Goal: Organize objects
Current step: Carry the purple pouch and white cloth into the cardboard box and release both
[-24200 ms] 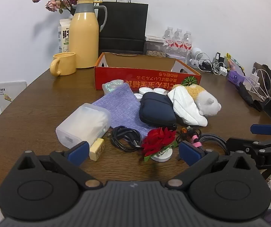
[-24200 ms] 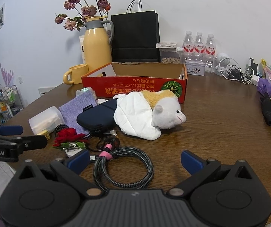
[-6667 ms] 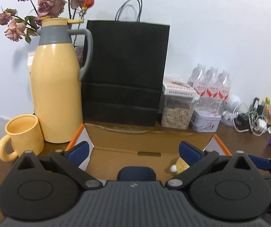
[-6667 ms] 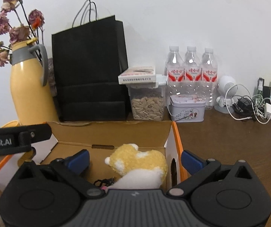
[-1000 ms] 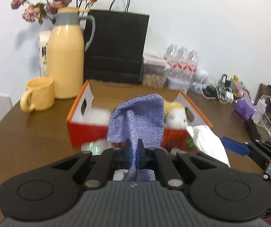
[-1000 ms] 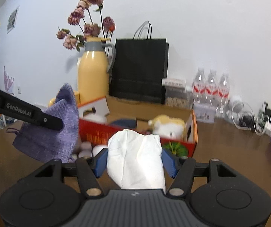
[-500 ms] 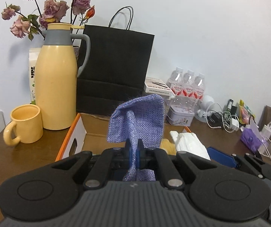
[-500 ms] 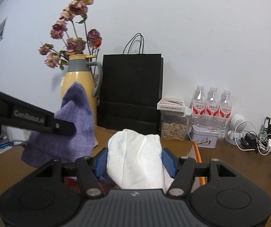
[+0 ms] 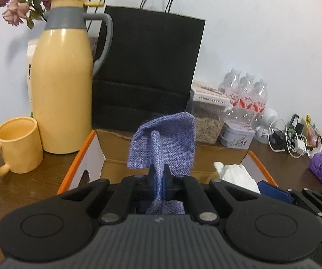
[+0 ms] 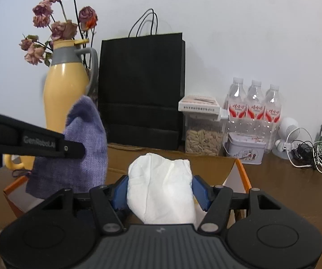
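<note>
Over the open cardboard box with orange edges (image 9: 89, 154), both my hands arrive loaded. My left hand-held gripper (image 9: 158, 179) is clamped fully shut on a fold of the purple woven cloth pouch (image 9: 165, 141), which stands up out of the jaws and also hangs below them. My right hand-held gripper (image 10: 159, 192) is about half open, its blue pads pressed on either side of a soft white cloth bundle (image 10: 161, 190).

The relation that matters: the box lies directly ahead of and below both grippers, its long axis running left to right across my view, its far wall just in front of the black paper bag (image 9: 147, 71). The pouch hangs over the box's left and middle part; the white bundle sits over the right part, near the right-hand orange edge (image 10: 241, 172). My left hand is nearer the box's left wall, beside the tall yellow thermos jug (image 9: 62, 89) and yellow mug (image 9: 17, 145) on the brown wooden worktop (image 9: 26, 186).

I judge each item needs lowering and releasing on its own side.
</note>
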